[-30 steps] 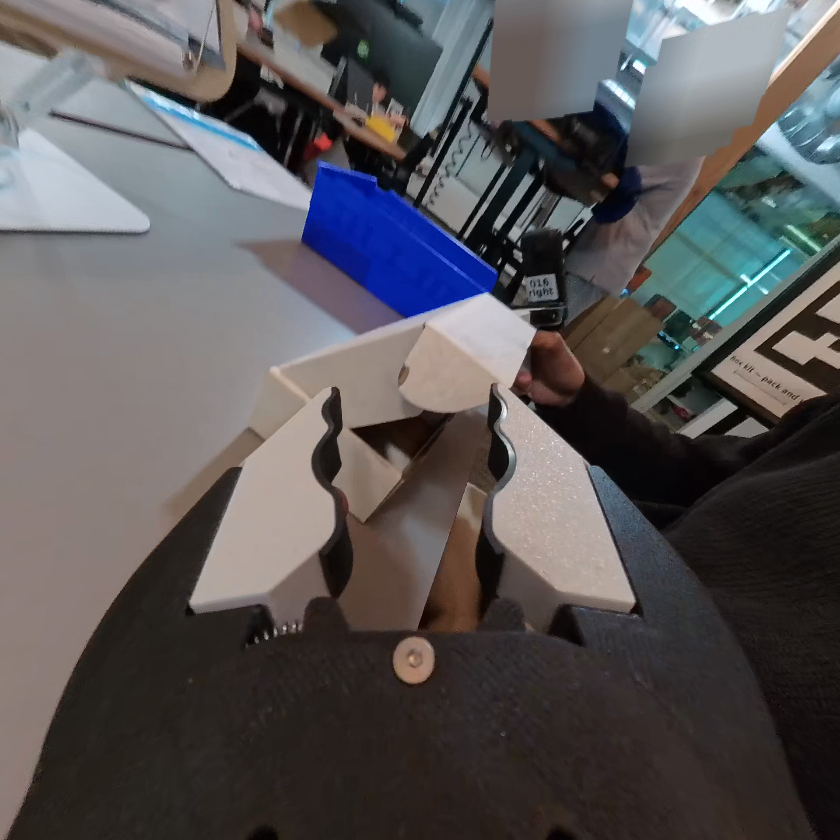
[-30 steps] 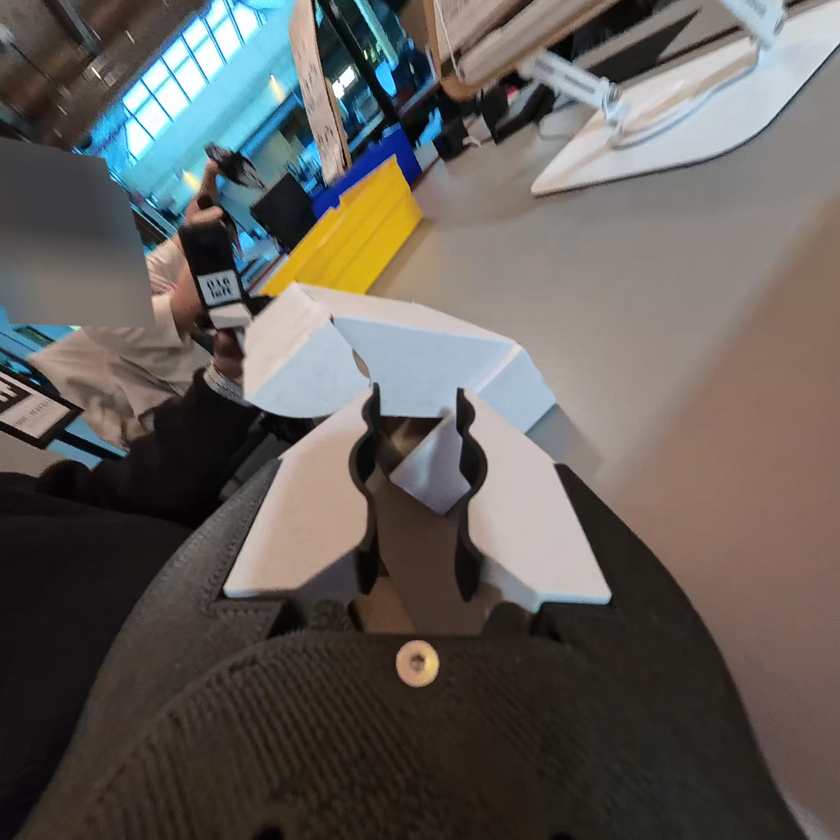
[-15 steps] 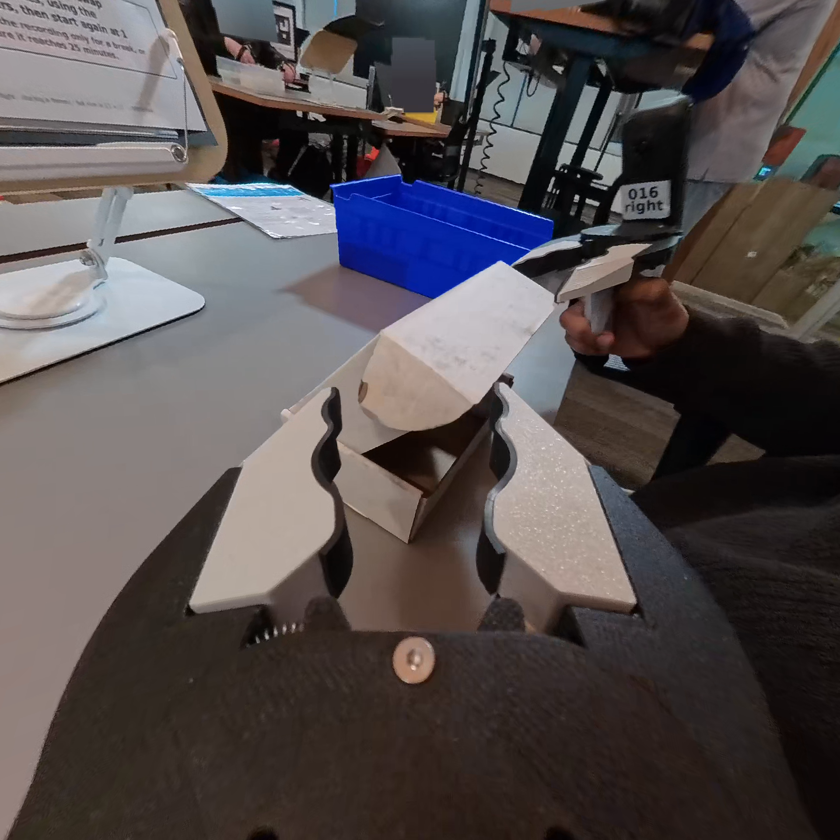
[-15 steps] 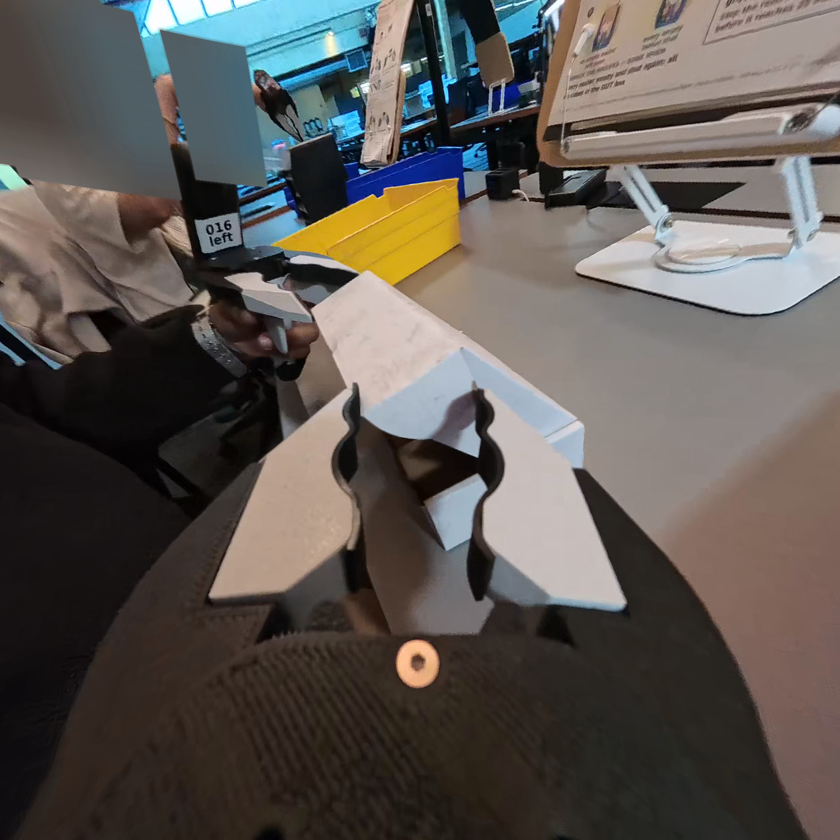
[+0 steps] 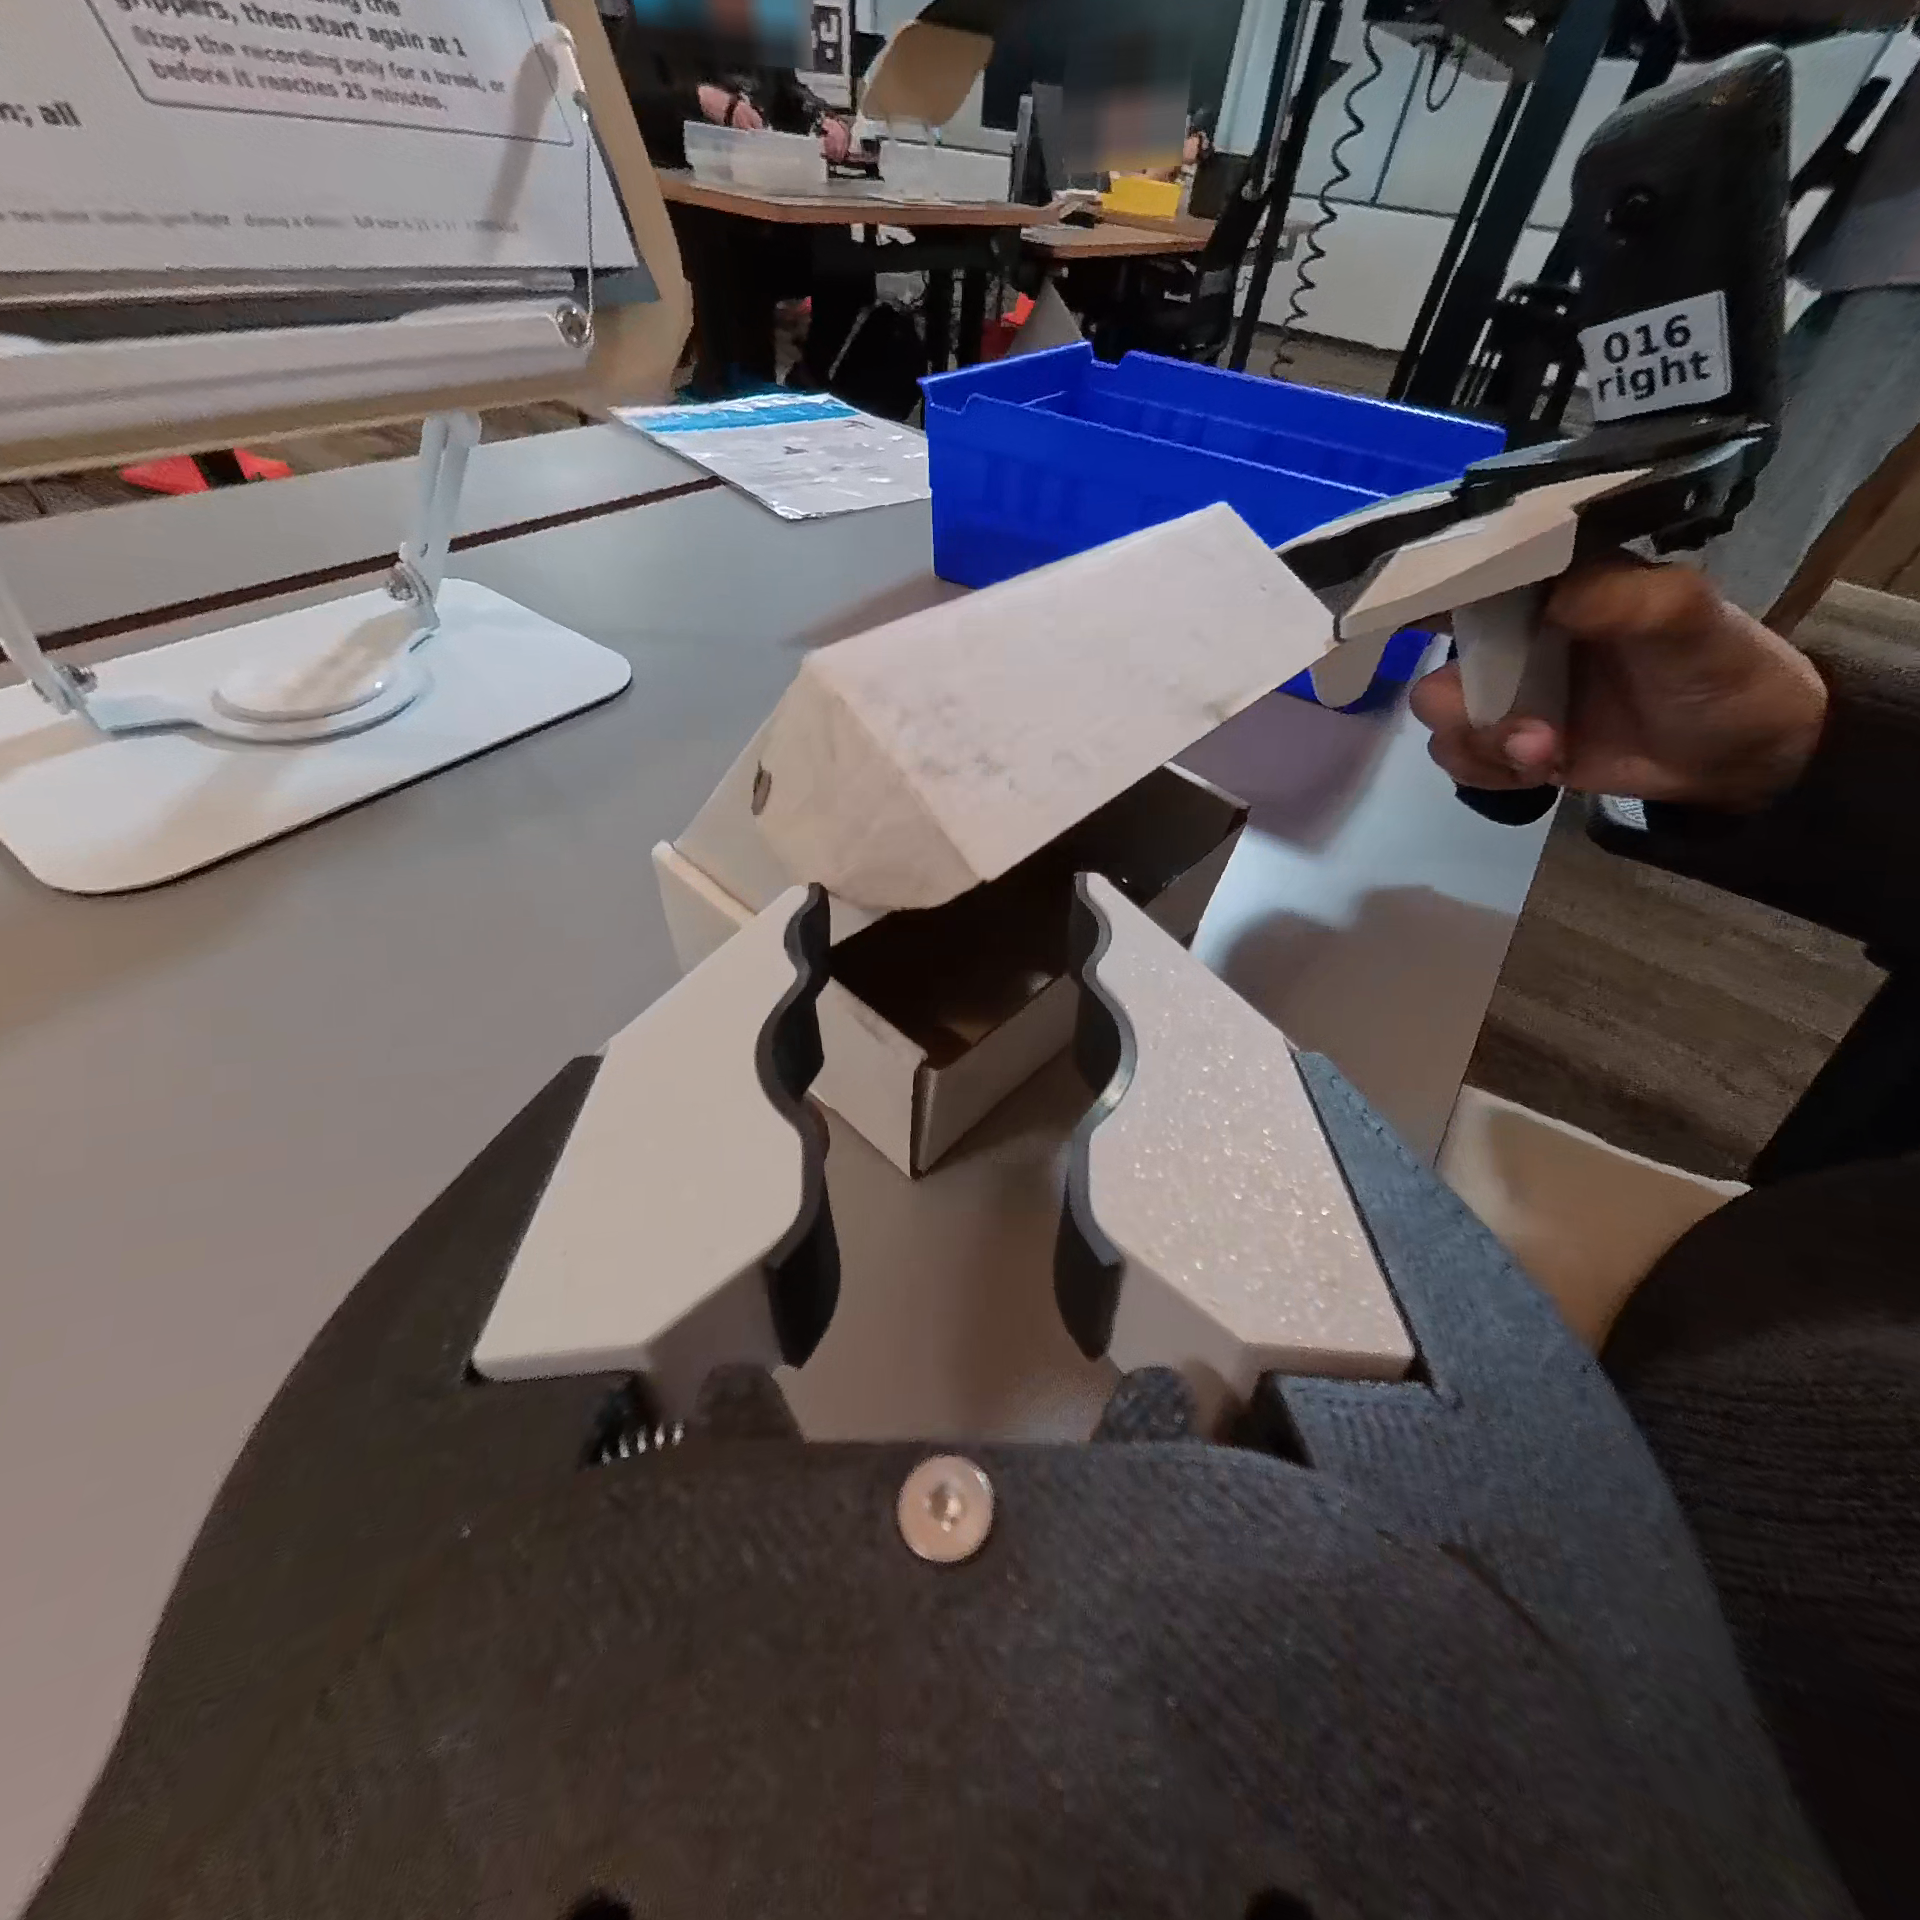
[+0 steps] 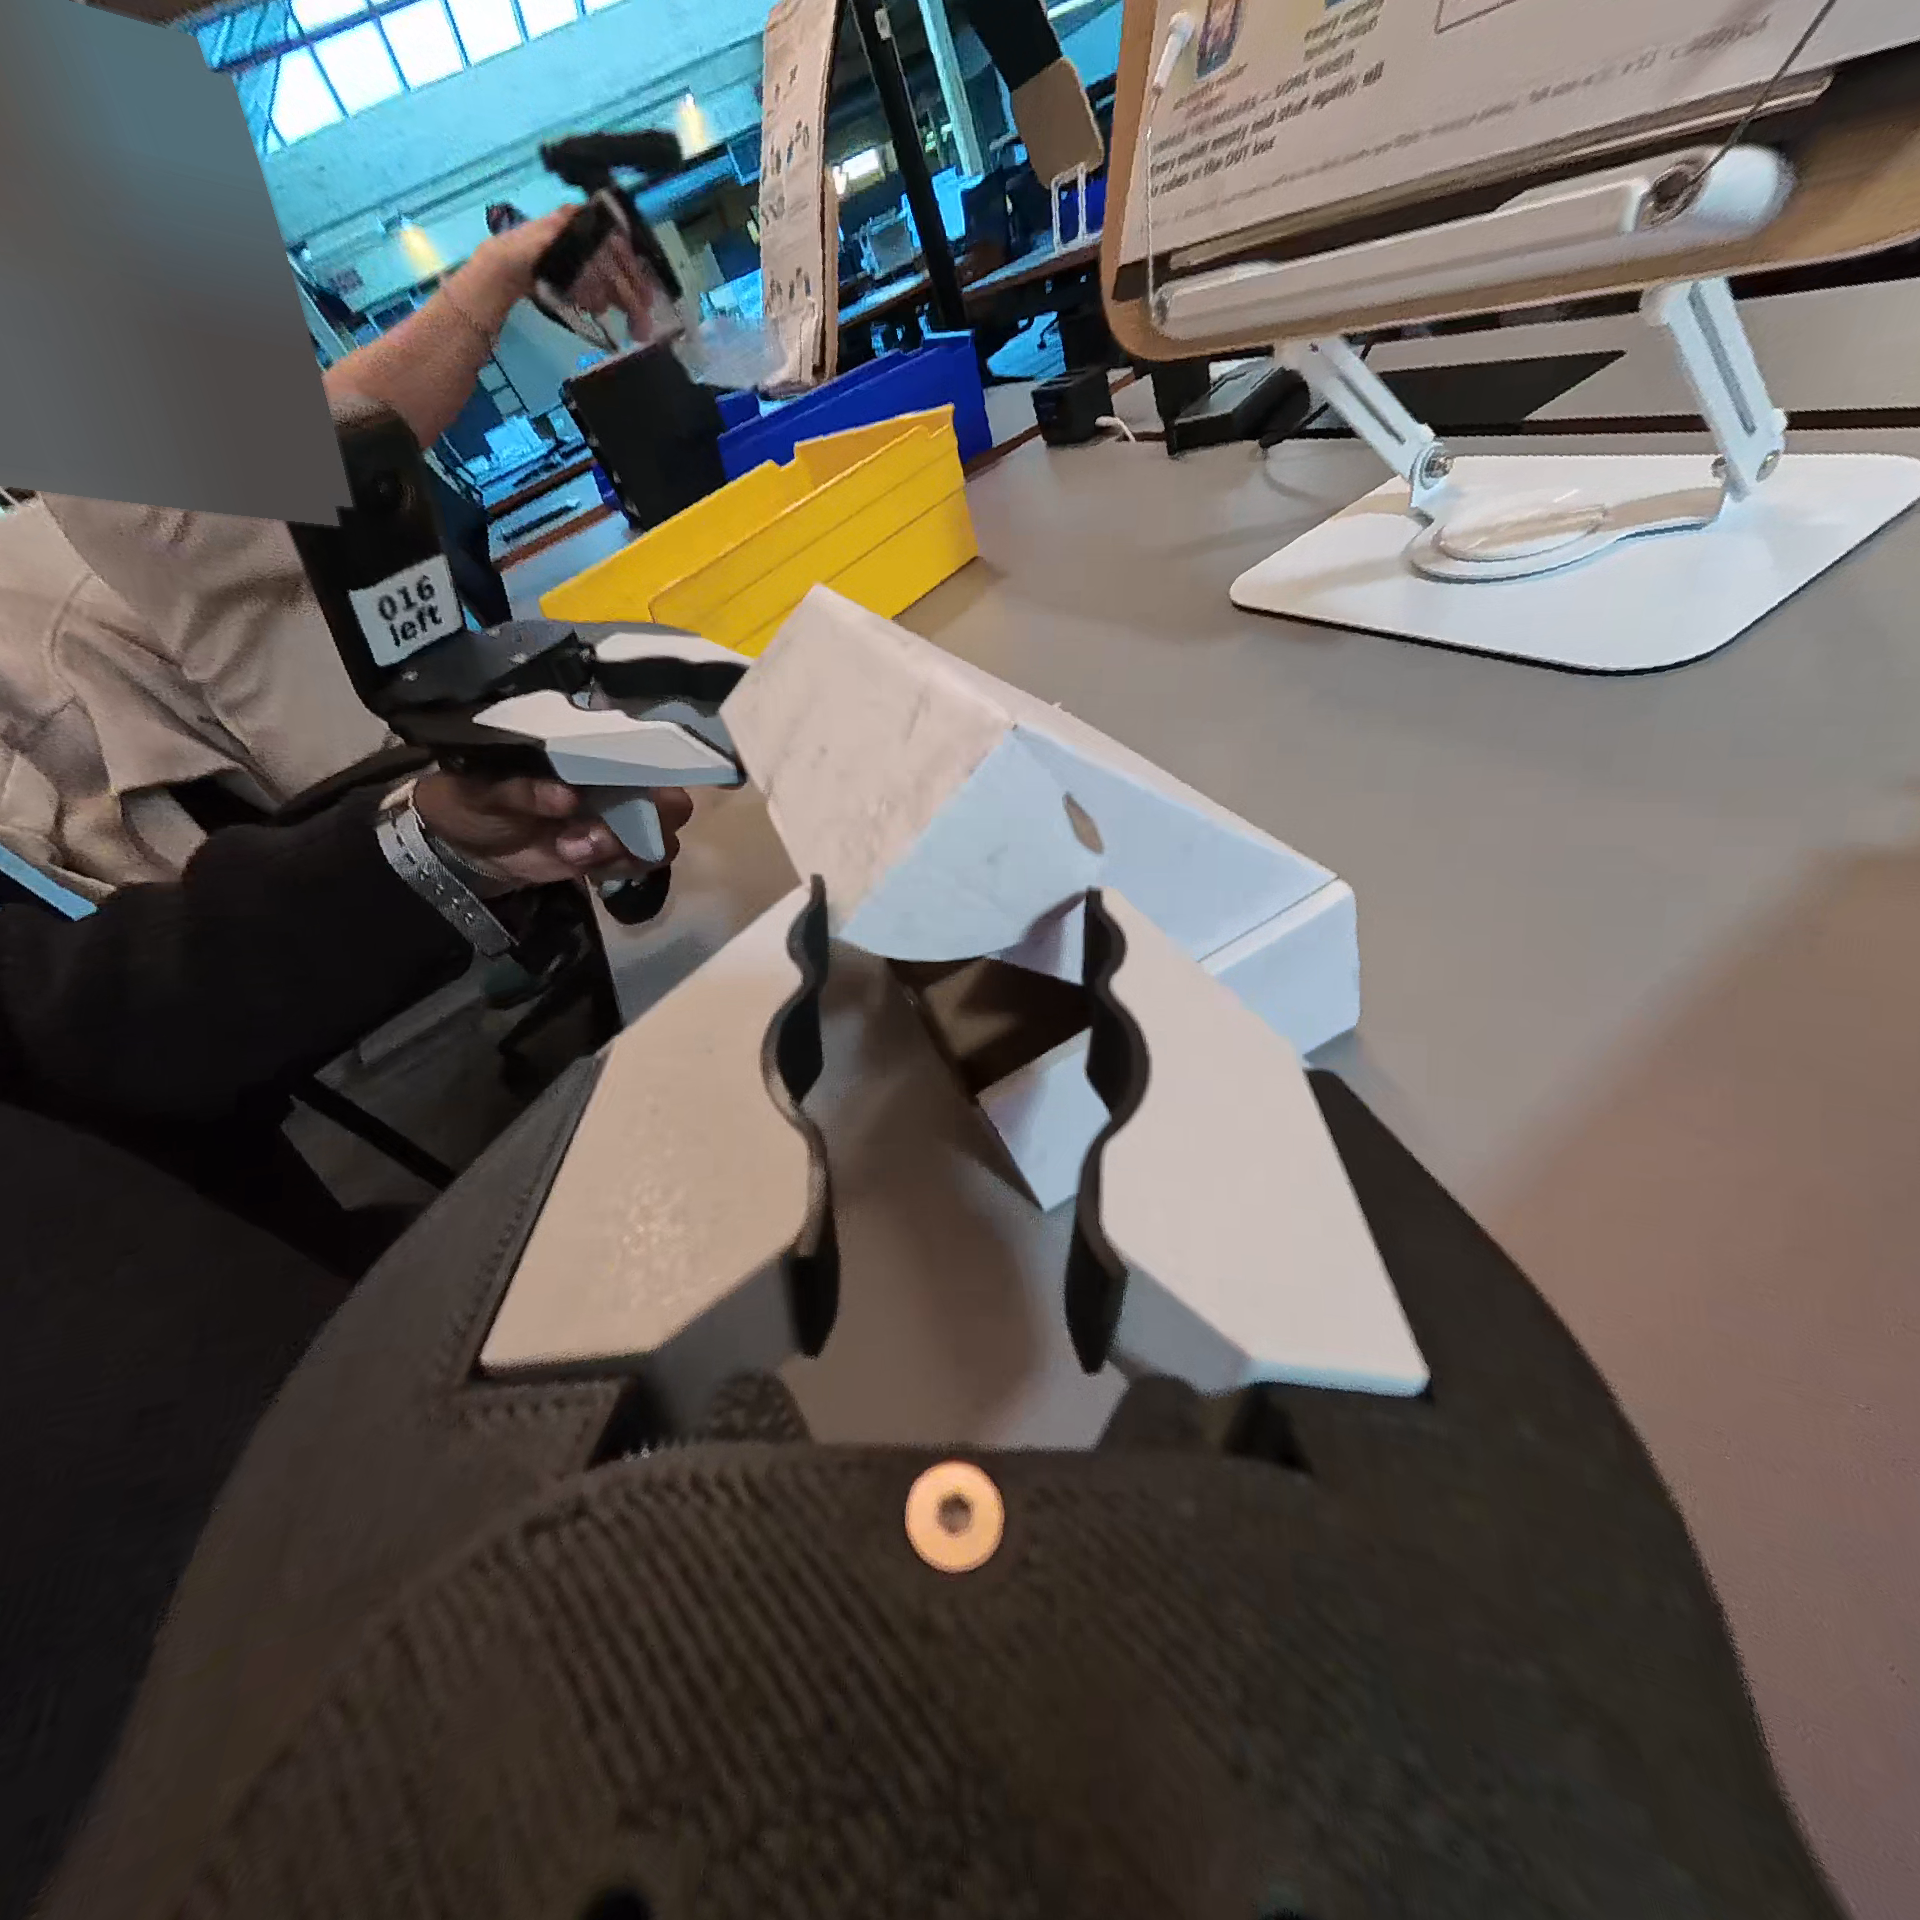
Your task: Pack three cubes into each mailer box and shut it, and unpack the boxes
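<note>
A white mailer box (image 5: 727, 894) stands on the grey table, its lid (image 5: 1039, 665) half raised over a dark inside. No cubes show in it. My left gripper (image 5: 945, 899) is open, its fingertips on either side of the lid's near end flap. My right gripper (image 6: 954, 899) is open in the same way at the opposite end of the lid (image 6: 883, 748). Each gripper also shows in the other's view at the lid's far edge: the right one (image 5: 1340, 582) and the left one (image 6: 717, 717). From there I cannot tell whether they touch the lid.
A blue bin (image 5: 1143, 468) stands behind the box on one side and a yellow bin (image 6: 810, 540) on the other. A white document stand (image 5: 312, 686) and a paper sheet (image 5: 779, 457) lie farther back. The table edge (image 5: 1475, 1039) is close by.
Both grippers have swung from a tilt to level and moved out along the lid to its two ends. The lid stays half raised between them. Both stay open.
</note>
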`<action>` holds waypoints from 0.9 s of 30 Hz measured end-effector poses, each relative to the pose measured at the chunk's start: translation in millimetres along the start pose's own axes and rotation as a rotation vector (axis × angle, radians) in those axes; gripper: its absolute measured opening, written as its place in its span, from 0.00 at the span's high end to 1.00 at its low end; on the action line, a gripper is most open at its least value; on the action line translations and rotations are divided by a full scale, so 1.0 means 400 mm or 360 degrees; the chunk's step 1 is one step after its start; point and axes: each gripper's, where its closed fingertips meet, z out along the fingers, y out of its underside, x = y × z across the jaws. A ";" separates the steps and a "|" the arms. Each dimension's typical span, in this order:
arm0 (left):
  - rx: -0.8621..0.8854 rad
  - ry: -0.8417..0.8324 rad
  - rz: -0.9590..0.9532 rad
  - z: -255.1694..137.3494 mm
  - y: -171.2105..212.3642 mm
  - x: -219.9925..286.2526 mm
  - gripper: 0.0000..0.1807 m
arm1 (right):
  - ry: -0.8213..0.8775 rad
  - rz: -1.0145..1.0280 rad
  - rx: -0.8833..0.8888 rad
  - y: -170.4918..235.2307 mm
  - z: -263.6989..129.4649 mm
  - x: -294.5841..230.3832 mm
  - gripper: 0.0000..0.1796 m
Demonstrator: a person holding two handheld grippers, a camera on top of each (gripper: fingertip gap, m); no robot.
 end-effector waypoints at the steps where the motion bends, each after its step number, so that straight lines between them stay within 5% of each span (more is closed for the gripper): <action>1: -0.0003 0.0002 -0.0017 -0.003 0.007 0.001 0.77 | 0.0004 -0.0021 -0.0023 0.008 0.000 -0.004 0.73; 9: -0.0058 -0.0042 0.0136 0.005 0.036 0.011 0.76 | 0.0245 -0.0412 -0.0224 0.053 0.008 -0.010 0.72; 20: 0.0095 -0.0238 0.0285 0.010 -0.005 -0.017 0.72 | 0.0445 -0.0768 -0.0131 0.000 -0.013 -0.003 0.72; 27: 0.0037 -0.0286 0.0450 0.025 0.009 0.000 0.80 | 0.0589 -0.1025 -0.0246 0.015 0.007 -0.006 0.86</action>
